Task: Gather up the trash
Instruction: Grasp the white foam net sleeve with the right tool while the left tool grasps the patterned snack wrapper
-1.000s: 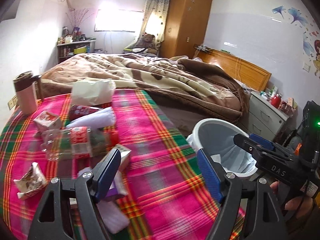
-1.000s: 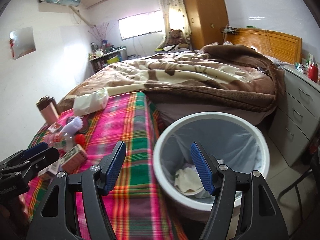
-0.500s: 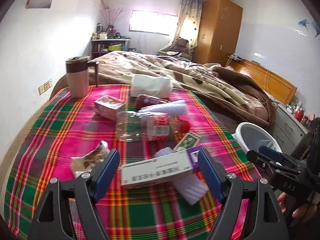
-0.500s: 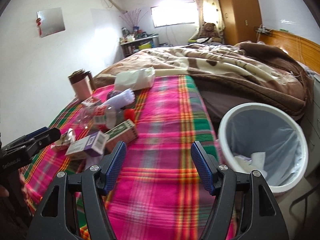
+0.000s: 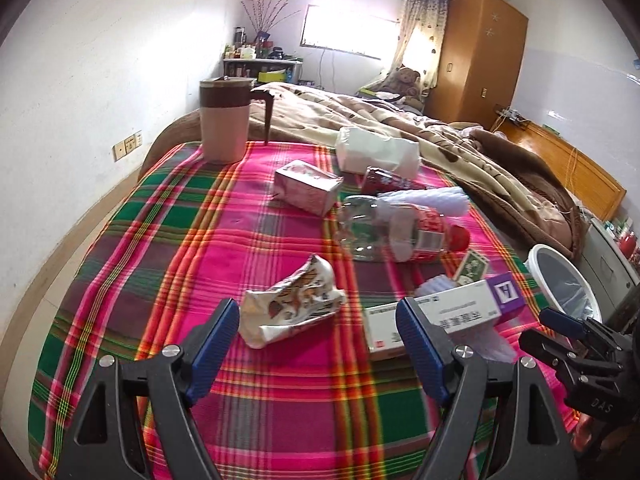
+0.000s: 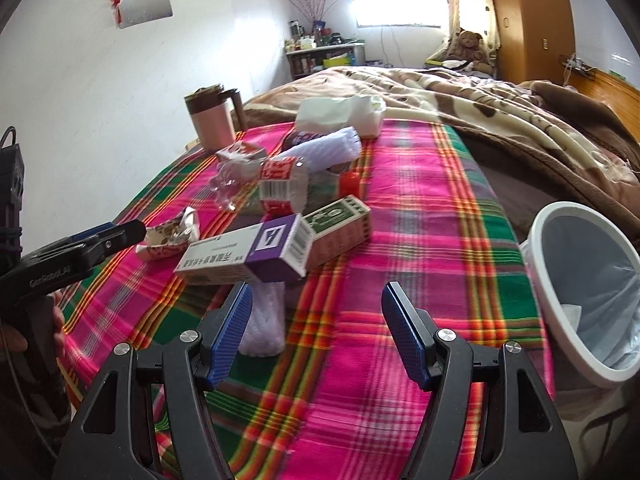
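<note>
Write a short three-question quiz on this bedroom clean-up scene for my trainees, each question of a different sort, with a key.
1. True or false: the left gripper is shut on the crumpled wrapper.
2. Where is the bin? A) on the plaid cloth B) beside the bed, off the cloth's edge C) on the shelf
3. Fill in: the plastic bottle lies on its ____.

Key:
1. False; its jaws are open, the wrapper lies loose ahead.
2. B
3. side
</note>
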Tool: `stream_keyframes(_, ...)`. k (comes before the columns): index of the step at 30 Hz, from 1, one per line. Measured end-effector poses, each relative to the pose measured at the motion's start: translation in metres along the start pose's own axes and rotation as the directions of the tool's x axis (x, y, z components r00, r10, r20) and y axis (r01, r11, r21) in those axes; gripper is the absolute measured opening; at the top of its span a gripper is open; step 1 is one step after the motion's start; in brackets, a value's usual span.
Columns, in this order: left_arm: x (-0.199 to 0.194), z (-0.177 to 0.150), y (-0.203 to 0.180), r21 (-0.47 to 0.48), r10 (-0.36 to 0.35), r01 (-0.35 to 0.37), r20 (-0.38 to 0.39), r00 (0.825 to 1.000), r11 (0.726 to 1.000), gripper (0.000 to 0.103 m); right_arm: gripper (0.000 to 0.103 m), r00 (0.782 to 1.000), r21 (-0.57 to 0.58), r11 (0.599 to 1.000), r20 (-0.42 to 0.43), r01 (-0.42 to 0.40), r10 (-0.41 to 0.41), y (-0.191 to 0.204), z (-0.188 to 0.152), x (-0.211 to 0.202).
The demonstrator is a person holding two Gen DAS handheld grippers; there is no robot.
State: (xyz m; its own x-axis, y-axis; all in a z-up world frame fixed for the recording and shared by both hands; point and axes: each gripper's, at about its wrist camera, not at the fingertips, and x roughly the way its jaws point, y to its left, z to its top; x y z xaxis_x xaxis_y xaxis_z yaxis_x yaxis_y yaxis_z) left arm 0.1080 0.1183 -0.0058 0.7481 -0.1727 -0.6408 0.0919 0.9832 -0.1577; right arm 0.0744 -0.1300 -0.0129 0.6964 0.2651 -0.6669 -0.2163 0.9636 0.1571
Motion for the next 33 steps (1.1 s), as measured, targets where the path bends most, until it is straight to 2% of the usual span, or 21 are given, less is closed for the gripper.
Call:
stream_keyframes(7,0.020,0.005,0.017,-0.016,0.022,-0.023,-0.048,0.999,1.000,0.082,0.069,0.998,-0.030,0.999,-0.056,-0.016,0.014,0.015,-0.001,0.018)
stream_keyframes(15,0.041,0.013,0.020,0.017,0.035,-0.034,-0.081,0.996,0.999,0.082,0.069,0.996,-0.046,0.999,-0.092,-0.014,0.010,0.023,0.000,0.031)
stream_keyframes(19,0.051,0.016,0.018,0.032,0.008,-0.004,-0.111,0.994,0.999,0.084,0.067,0.994,-0.047,0.999,-0.109,-0.019,0.014,0.025,0.000,0.037)
stream_keyframes(22,0.059,0.016,0.014,0.067,0.012,-0.002,-0.136,0.991,0.998,0.084,0.055,0.992,-0.055,0.998,-0.122,-0.021,0.014,0.026,0.001,0.040)
stream_keyframes(28,0.070,0.015,0.015,0.073,0.013,-0.001,-0.174,0.985,0.997,0.084,0.036,0.991,-0.053,0.998,-0.137,-0.015,0.008,0.024,-0.001,0.043)
stream_keyframes(33,0.076,0.014,0.013,0.090,0.024,-0.006,-0.200,0.980,0.996,0.084,0.030,0.991,-0.044,0.999,-0.133,0.003,-0.008,0.020,-0.001,0.040)
